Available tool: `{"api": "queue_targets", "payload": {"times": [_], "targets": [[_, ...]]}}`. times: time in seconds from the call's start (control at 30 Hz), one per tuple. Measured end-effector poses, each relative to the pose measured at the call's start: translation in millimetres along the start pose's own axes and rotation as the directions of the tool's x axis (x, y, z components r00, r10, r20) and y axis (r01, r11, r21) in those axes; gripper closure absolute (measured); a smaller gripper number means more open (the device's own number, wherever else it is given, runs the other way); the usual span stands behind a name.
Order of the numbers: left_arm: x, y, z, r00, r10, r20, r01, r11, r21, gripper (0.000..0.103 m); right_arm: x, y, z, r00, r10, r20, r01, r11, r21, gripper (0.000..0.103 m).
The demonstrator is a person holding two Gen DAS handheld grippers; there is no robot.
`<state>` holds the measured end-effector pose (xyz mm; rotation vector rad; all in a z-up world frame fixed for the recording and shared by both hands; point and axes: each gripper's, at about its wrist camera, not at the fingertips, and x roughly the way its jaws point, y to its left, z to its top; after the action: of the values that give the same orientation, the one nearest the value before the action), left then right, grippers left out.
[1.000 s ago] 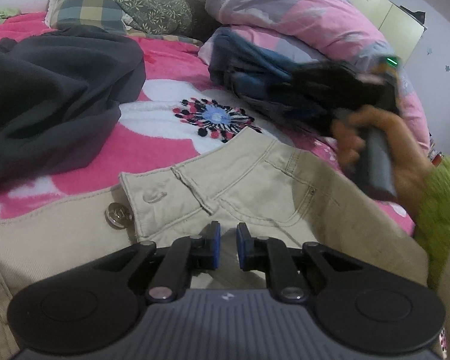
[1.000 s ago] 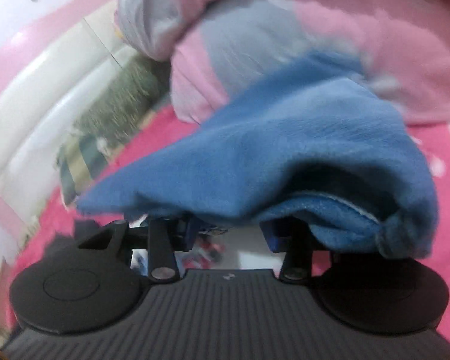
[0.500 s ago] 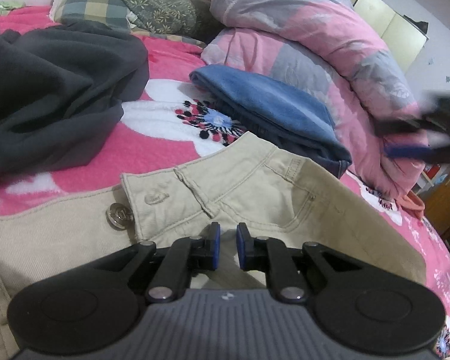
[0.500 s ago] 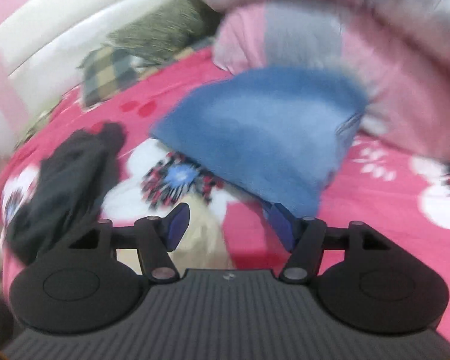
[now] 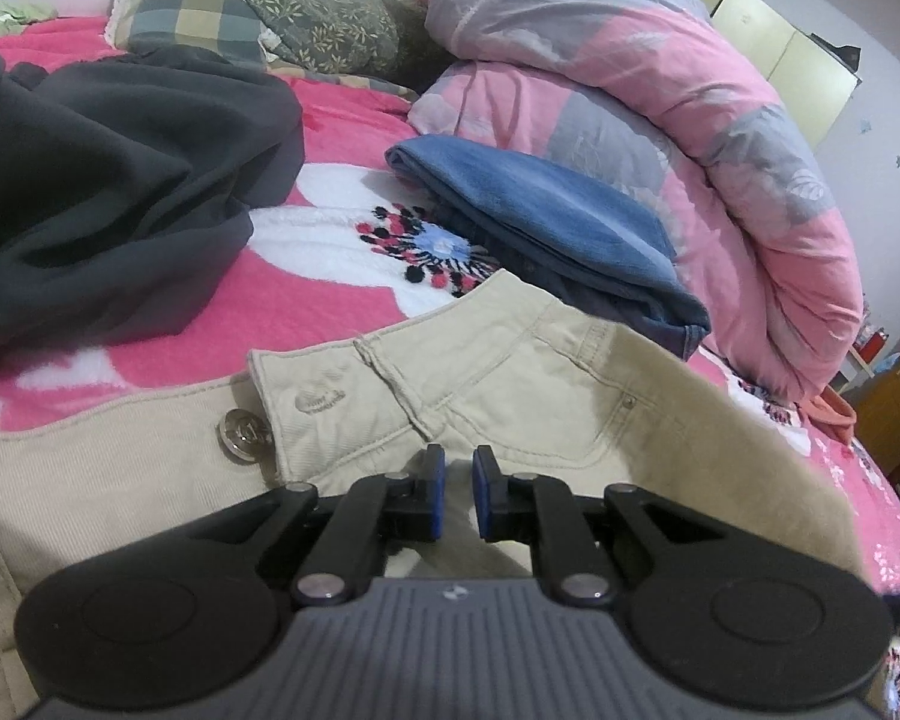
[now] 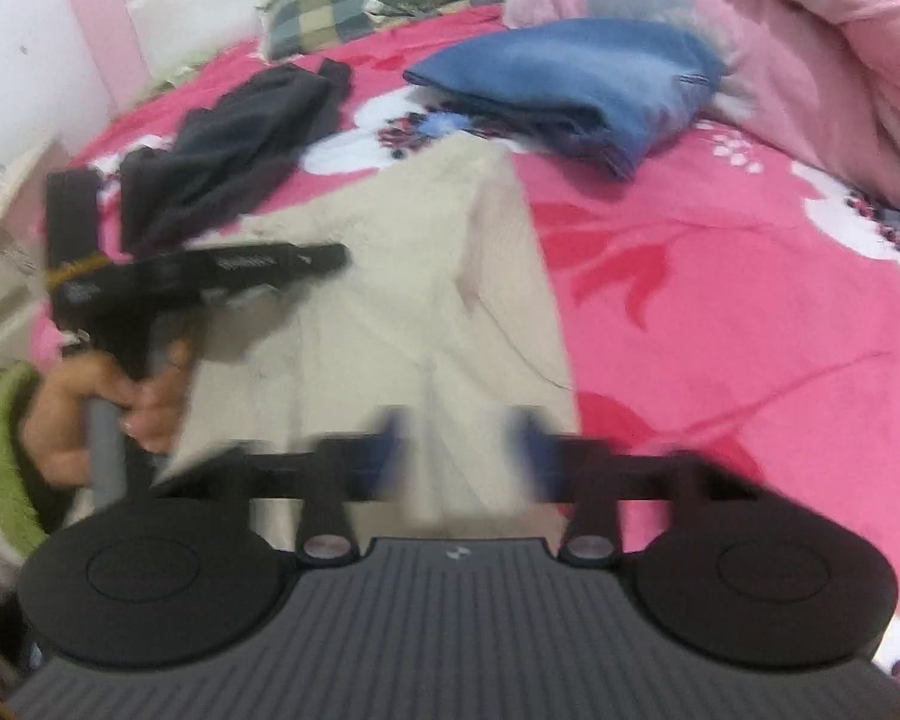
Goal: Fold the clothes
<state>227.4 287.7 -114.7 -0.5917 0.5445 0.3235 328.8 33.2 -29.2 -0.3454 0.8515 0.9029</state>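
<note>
- The beige trousers (image 5: 510,396) lie spread on the bed (image 5: 330,300), on a pink blanket with white flowers; the waistband with its metal button (image 5: 243,435) is seen in the left wrist view.
- The left tool (image 5: 455,495) rests low over the trousers just below the waistband. Its blue pads stand close together with a narrow gap, and I see no cloth pinched between them.
- The right tool (image 6: 462,456) is blurred above the trouser legs (image 6: 426,300). Its jaws are closing and nothing is between them.
- A folded blue garment (image 5: 546,222) lies just behind the trousers, beside the pink and grey duvet (image 5: 660,90).
- A dark grey garment (image 5: 102,192) lies crumpled on the left side of the bed, apart from the trousers.
- In the right wrist view, a hand (image 6: 102,408) with a green sleeve (image 6: 0,456) holds the handle of the left tool.
</note>
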Motion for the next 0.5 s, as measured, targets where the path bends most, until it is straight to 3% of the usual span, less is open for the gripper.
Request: {"api": "queue_targets", "payload": {"times": [0.1, 0.2, 0.3, 0.43, 0.5], "targets": [[0, -1, 0, 1.0, 0.014, 0.003, -0.014, 1.0, 0.005, 0.094, -4, -9, 5, 0.986, -0.156, 0.06, 0.158, 0.987, -0.018, 0.098], [0, 0, 0, 1.0, 0.02, 0.006, -0.02, 1.0, 0.008, 0.095, 7, -29, 13, 0.954, -0.292, 0.067, 0.295, 0.955, -0.031, 0.098], [1, 0, 0, 1.0, 0.025, 0.008, -0.025, 1.0, 0.01, 0.096, 35, -52, 13, 0.937, -0.348, 0.028, 0.349, 0.937, -0.031, 0.098], [1, 1, 0, 1.0, 0.026, 0.009, -0.026, 1.0, 0.013, 0.096, 55, -67, 7, 0.931, -0.363, -0.025, 0.363, 0.932, -0.008, 0.096], [1, 1, 0, 1.0, 0.025, 0.008, -0.025, 1.0, 0.011, 0.096, 59, -73, 6, 0.93, -0.364, -0.045, 0.365, 0.931, 0.019, 0.081]]}}
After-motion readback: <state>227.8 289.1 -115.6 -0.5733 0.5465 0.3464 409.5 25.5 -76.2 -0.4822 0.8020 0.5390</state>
